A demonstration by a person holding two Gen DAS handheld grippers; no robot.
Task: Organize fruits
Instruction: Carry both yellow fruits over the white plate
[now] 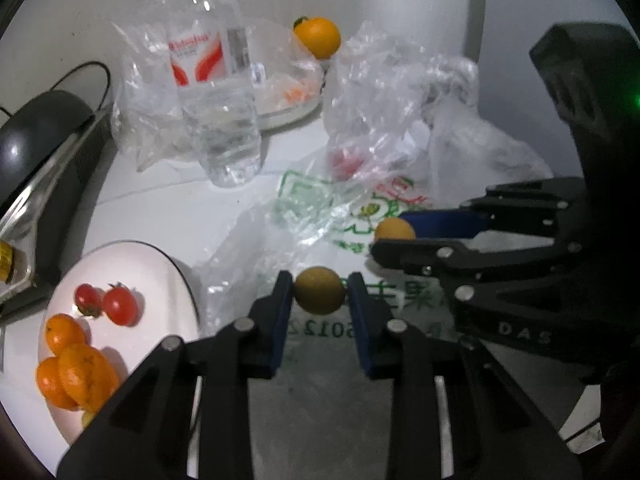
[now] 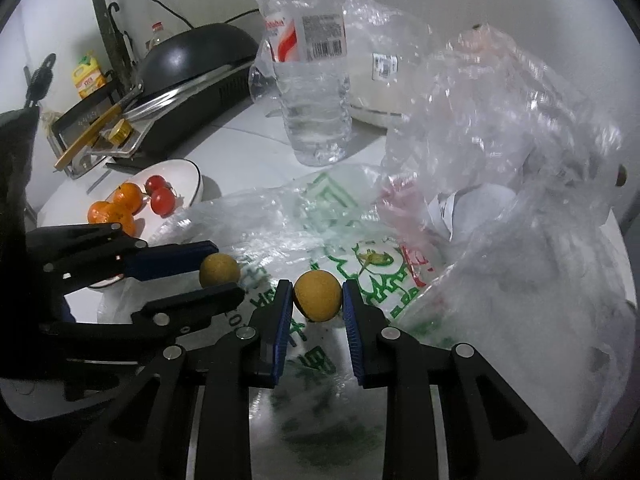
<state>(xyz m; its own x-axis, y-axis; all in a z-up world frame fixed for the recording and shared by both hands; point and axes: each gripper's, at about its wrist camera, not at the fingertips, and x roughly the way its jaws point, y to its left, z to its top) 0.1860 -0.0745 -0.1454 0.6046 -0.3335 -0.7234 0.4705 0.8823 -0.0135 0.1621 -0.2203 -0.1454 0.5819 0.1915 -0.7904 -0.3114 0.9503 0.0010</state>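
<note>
1. the left gripper (image 1: 319, 289) has its blue fingers (image 1: 280, 312) clamped on a small round yellow-brown fruit (image 1: 319, 290), pads pressing it on both sides, just above a printed plastic bag (image 1: 320, 200) lying on the white counter (image 1: 160, 208).
2. the right gripper (image 2: 317, 296) is clamped the same way on a second small yellow fruit (image 2: 317, 296), held between its fingers (image 2: 285, 312) over the same bag.
3. the two grippers sit close together, each showing in the other's view with its fruit at the tips.
4. a white plate (image 1: 160, 264) near the left gripper holds several small oranges (image 1: 74, 368) and two cherry tomatoes (image 1: 120, 306), the tomatoes touching each other.
5. a clear water bottle (image 1: 216, 92) with a red and white label stands upright farther back, crumpled clear plastic around it.
6. behind the bottle another orange (image 1: 318, 36) sits on a second white dish (image 1: 288, 108).
7. a black appliance (image 2: 192, 68) with a cord stands at the counter's far left.
</note>
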